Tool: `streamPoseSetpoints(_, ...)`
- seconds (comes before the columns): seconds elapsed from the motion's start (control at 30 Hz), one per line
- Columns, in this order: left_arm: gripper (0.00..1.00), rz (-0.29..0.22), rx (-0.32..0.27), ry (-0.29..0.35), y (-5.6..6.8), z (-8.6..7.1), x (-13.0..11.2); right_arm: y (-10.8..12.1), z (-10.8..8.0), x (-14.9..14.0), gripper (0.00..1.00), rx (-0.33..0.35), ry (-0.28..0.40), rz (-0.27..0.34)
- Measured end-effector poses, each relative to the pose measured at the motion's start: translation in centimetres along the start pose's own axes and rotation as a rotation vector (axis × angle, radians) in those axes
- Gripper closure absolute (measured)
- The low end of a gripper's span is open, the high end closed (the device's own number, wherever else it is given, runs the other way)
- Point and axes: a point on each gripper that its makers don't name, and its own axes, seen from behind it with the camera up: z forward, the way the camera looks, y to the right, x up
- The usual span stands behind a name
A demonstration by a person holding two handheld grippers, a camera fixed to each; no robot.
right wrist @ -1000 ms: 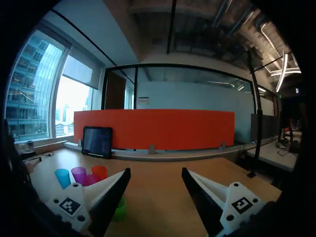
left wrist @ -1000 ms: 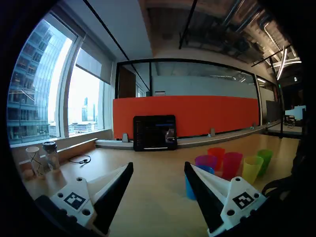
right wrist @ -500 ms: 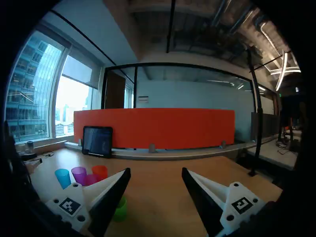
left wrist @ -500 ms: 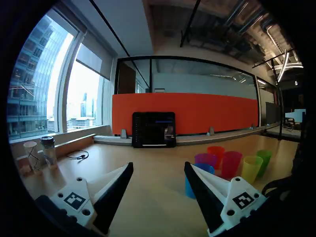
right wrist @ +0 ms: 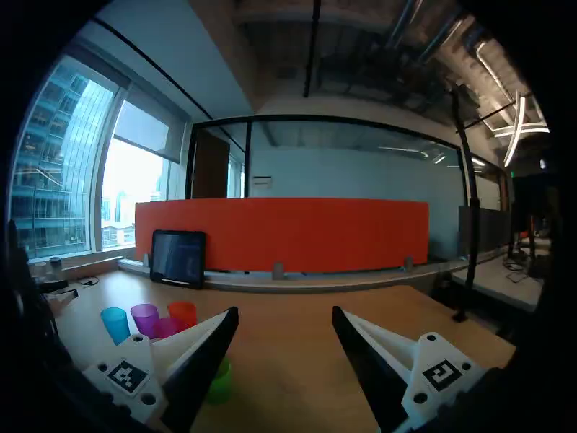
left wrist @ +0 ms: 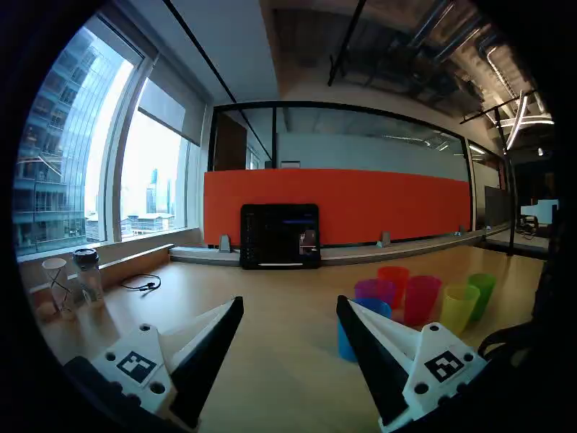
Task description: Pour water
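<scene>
the wooden worktop (left wrist: 288, 361) runs back to an orange partition (left wrist: 339, 206) along its far edge, where a dark tablet (left wrist: 280, 234) leans. the left hand-held gripper (left wrist: 288, 299) and the right hand-held gripper (right wrist: 285, 310) both hover above the worktop with jaws spread wide and nothing between them. the task's things are small coloured plastic cups, clustered on the open middle of the worktop, well in from the far edge: a pink cup (left wrist: 422, 299), a yellow cup (left wrist: 460, 307), a green cup (left wrist: 483, 289), an orange cup (left wrist: 394, 278), a purple cup (left wrist: 375, 291), and a blue cup (left wrist: 345, 346) closest to the left hand-held gripper, partly behind one of its fingers. whether any holds water cannot be told. they look thin-walled and light, smooth and tapered, so likely to flex or slip under a hard squeeze; a gentle hold across the mid-wall, below the rim, seems best. they stand close together, so neighbours may tip.
</scene>
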Motion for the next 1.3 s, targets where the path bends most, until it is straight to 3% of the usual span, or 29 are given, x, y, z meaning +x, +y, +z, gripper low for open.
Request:
streamPoseSetpoints(0.57,0.04,0.001,0.000,-0.001,0.0,0.0,-0.1,0.3,0.0,0.1,0.00,0.024,0.038,-0.038)
streamPoseSetpoints(0.87,0.04,0.001,0.000,-0.001,0.0,0.0,-0.1,0.1,0.6,0.6,0.00,0.026,0.104,-0.060)
streamPoseSetpoints(1.3,0.04,0.001,0.000,-0.001,-0.1,0.0,-0.1,1.2,1.6,-3.7,0.00,0.006,0.070,-0.004)
